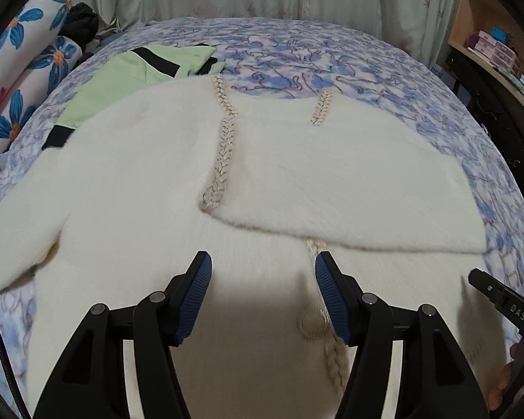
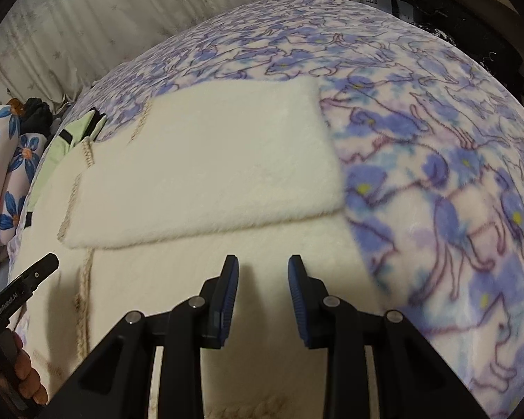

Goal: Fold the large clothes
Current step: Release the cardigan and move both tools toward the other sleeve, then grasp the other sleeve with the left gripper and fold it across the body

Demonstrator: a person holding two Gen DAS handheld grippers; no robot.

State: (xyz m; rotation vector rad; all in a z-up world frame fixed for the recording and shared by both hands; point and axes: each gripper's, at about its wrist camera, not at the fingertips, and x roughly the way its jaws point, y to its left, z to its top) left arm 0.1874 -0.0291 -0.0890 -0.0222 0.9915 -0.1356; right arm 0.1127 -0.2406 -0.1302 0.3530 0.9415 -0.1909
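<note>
the white fluffy cardigan point(image 1: 157, 174) is lying on the bed point(image 1: 332, 52) with its right side folded in, left sleeve point(image 1: 14, 237) still waiting, while both tools, left point(image 1: 263, 276) and right point(image 2: 263, 276), are hovering open, gripping nothing.

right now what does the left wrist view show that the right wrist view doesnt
Only the left wrist view: the round button on the braid trim, the cardigan's left sleeve, and the shelf with boxes.

Only the right wrist view: the broad stretch of bedspread beside the cardigan's right edge.

Both: the white cardigan with its right sleeve folded across it, the green garment, the flowered pillows, and both grippers open, left and right, holding nothing.
</note>
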